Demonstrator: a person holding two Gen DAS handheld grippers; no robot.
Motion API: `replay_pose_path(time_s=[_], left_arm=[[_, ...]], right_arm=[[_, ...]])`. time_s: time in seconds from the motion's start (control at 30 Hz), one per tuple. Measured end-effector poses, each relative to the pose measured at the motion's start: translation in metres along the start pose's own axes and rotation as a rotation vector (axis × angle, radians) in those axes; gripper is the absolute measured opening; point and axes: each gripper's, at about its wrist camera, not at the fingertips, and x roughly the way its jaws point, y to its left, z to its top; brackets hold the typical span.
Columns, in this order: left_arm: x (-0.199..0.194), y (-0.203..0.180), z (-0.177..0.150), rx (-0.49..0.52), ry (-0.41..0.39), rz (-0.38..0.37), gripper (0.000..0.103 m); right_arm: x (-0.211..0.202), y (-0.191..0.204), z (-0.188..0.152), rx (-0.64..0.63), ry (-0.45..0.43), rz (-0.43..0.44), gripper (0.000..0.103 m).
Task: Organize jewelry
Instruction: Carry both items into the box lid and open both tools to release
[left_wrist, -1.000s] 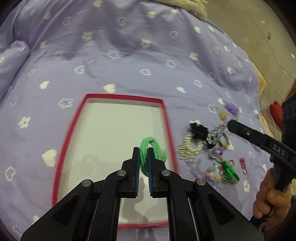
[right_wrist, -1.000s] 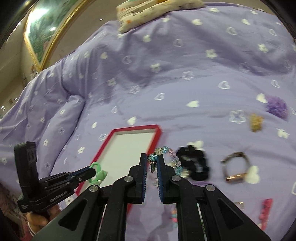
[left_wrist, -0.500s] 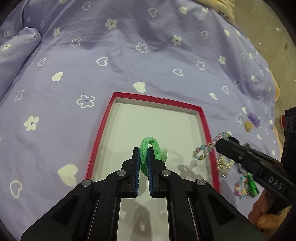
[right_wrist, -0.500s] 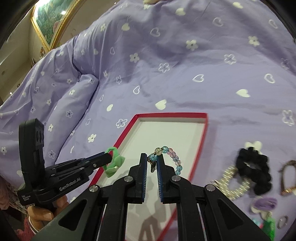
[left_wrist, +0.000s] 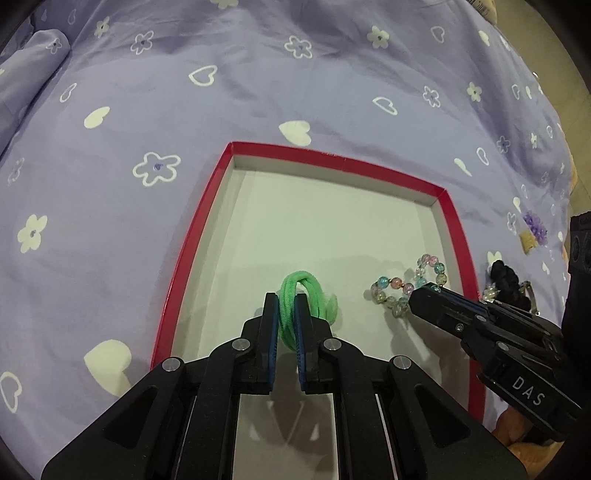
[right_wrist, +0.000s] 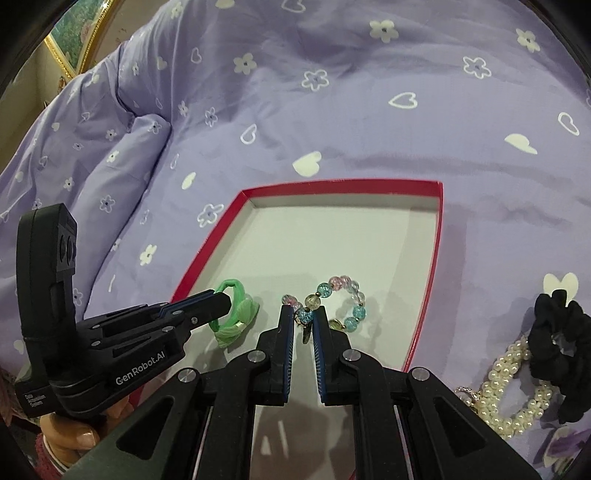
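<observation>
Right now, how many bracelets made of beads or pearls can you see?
2. The colored bead bracelet hangs in the right gripper over the red box. The pearl bracelet lies on the purple cover, beside the box. More may be hidden.

The near end of the red-rimmed tray (right_wrist: 436, 258) is hidden behind both gripper bodies. At 4 o'clock in the right wrist view, the pearl bracelet (right_wrist: 513, 387) is partly covered by the black scrunchie (right_wrist: 561, 343), which the picture edge crops.

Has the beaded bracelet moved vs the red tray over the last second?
Yes. The beaded bracelet, pinched in the right gripper, came from beside the red tray among the loose jewelry to over its white floor.
</observation>
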Motion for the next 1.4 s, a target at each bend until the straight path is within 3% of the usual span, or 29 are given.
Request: replay_pose_path(time_s=[0.13, 0.27, 0.57, 0.67, 1.0, 1.1, 1.23, 1.4], left_arm=[[0.002, 0.002, -0.003, -0.004, 0.010, 0.017, 0.009], [0.001, 0.002, -0.004, -0.011, 0.006, 0.035, 0.030], [-0.011, 0.005, -0.009, -0.016, -0.016, 0.056, 0.041], [-0.016, 0.008, -0.010, -0.021, -0.021, 0.062, 0.042], [-0.038, 0.010, -0.017, -0.041, -0.042, 0.061, 0.043], [-0.053, 0.005, -0.020, -0.041, -0.064, 0.049, 0.043], [-0.071, -0.011, -0.024, -0.023, -0.095, 0.026, 0.043], [-0.089, -0.039, -0.032, 0.016, -0.118, -0.024, 0.043]], right_arm=[[0.002, -0.003, -0.002, 0.003, 0.014, -0.007, 0.010], [0.001, -0.002, -0.001, -0.005, 0.020, -0.013, 0.011], [0.004, 0.001, 0.002, -0.009, 0.033, -0.011, 0.018], [0.004, 0.002, 0.002, -0.012, 0.034, -0.011, 0.023], [-0.016, 0.003, -0.001, -0.004, 0.006, 0.002, 0.025], [-0.034, 0.004, -0.003, -0.005, -0.027, 0.012, 0.026], [-0.071, -0.001, -0.010, 0.004, -0.093, 0.010, 0.040], [-0.112, -0.017, -0.024, 0.029, -0.151, -0.025, 0.040]])
